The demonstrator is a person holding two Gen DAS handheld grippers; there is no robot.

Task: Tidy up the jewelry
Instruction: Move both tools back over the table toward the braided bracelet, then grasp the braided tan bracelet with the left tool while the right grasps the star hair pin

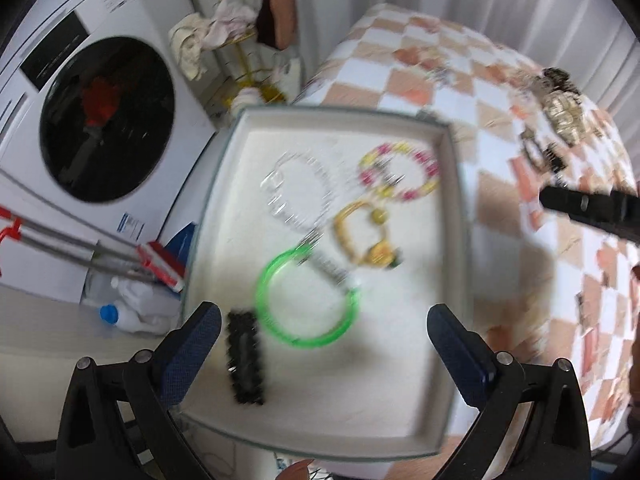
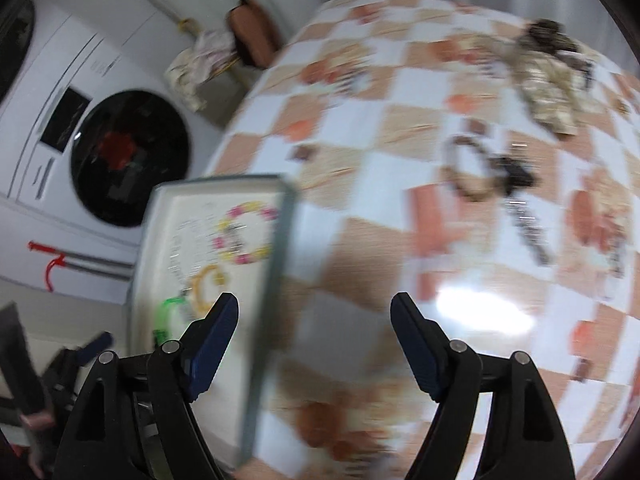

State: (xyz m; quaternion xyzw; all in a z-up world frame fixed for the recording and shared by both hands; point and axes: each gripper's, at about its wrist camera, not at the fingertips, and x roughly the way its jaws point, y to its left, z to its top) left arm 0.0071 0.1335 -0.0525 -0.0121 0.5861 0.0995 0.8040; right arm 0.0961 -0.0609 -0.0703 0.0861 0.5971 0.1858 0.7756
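A grey-rimmed tray (image 1: 452, 168) with a white lining sits at the table's left edge. In it lie a green bangle (image 1: 306, 300), a black hair clip (image 1: 245, 356), a clear bead bracelet (image 1: 298, 190), a pink and yellow bead bracelet (image 1: 398, 170) and a yellow bracelet (image 1: 362, 234). My left gripper (image 1: 324, 338) is open and empty above the tray's near end. My right gripper (image 2: 314, 326) is open and empty over the tablecloth, right of the tray (image 2: 276, 264). Loose jewelry lies far right: a dark bracelet (image 2: 470, 168), a dark clip (image 2: 516, 174) and a gold-brown pile (image 2: 548, 76).
The table wears an orange and white checked cloth (image 2: 400, 120). A washing machine (image 1: 100, 120) stands to the left, with a mop (image 1: 100, 252) and bottles (image 1: 120, 312) on the floor. A gold rack with cloths (image 1: 224, 36) stands behind. The view is motion-blurred.
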